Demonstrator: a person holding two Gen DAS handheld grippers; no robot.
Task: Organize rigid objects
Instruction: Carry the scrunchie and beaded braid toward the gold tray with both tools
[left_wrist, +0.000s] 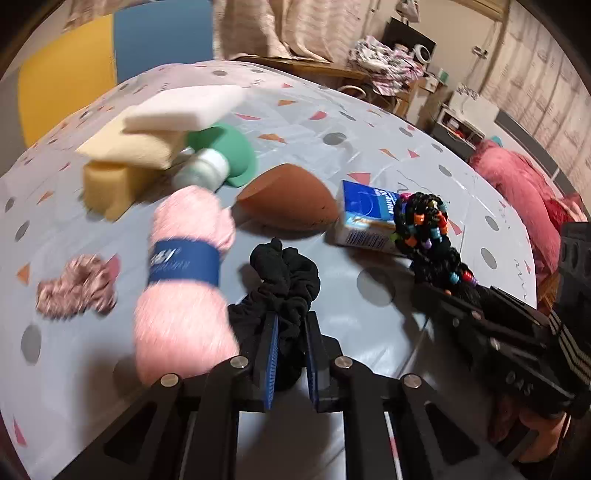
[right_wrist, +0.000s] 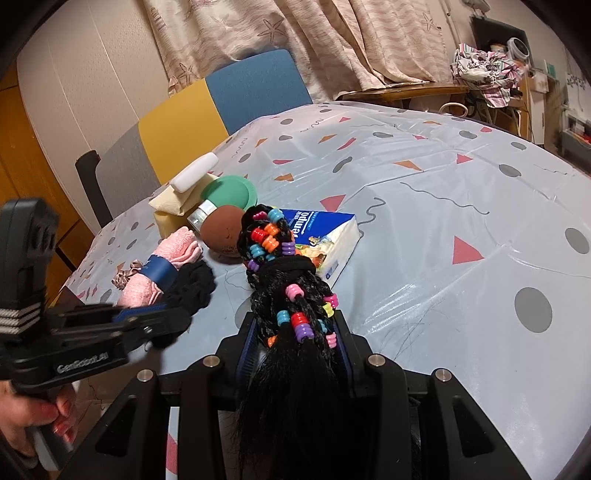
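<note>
My left tongs (left_wrist: 290, 334) clamp one black fabric scrunchie (left_wrist: 286, 273); right tongs (right_wrist: 295, 332) grip one black beaded hair braid (right_wrist: 284, 266). Mid-table (right_wrist: 443, 177): one blue tissue pack (right_wrist: 325, 236), one brown egg-shaped sponge (left_wrist: 288, 203), one pink yarn skein (left_wrist: 184, 280), three foam sponges stacked toward the far left edge.

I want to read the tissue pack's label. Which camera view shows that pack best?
The right wrist view: the tissue pack shows its blue printed top and one side, only partly hidden by the beaded braid. The left wrist view shows it smaller, blurred, behind the braid.
</note>
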